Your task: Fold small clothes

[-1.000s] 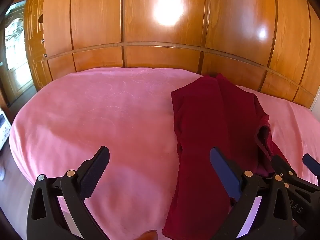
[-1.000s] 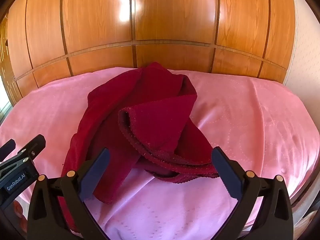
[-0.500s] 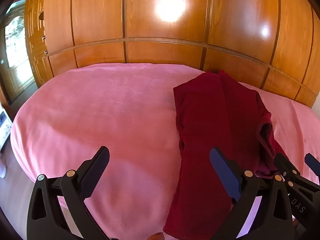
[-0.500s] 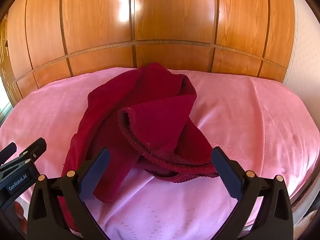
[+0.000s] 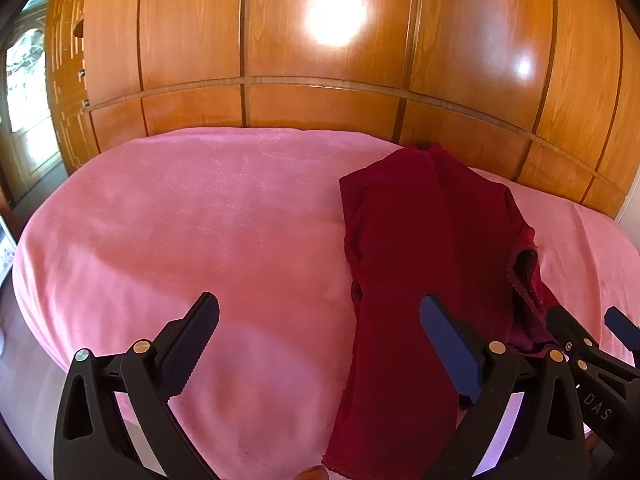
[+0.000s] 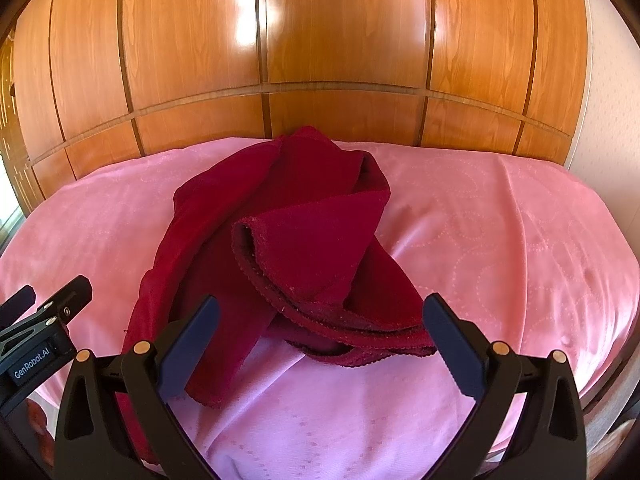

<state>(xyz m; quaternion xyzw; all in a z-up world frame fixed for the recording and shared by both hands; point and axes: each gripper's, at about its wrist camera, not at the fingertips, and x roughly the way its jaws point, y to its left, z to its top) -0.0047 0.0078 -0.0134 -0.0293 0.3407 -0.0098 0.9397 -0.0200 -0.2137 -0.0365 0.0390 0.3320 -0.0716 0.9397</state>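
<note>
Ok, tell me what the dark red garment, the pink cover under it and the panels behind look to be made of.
Dark red garment: looks like a soft knit or fleece, matte, with a fuzzy nap and small scalloped edging.
Pink cover: smooth woven fabric, perhaps satin-like, with a faint sheen and stitched dotted swirls.
Panels: wood or wood veneer, glossy, with visible grain and bright reflections.

Pink-covered bed point(image 6: 500, 240), crumpled dark red garment point(image 6: 304, 248) lying on it, possibly a small top
</note>
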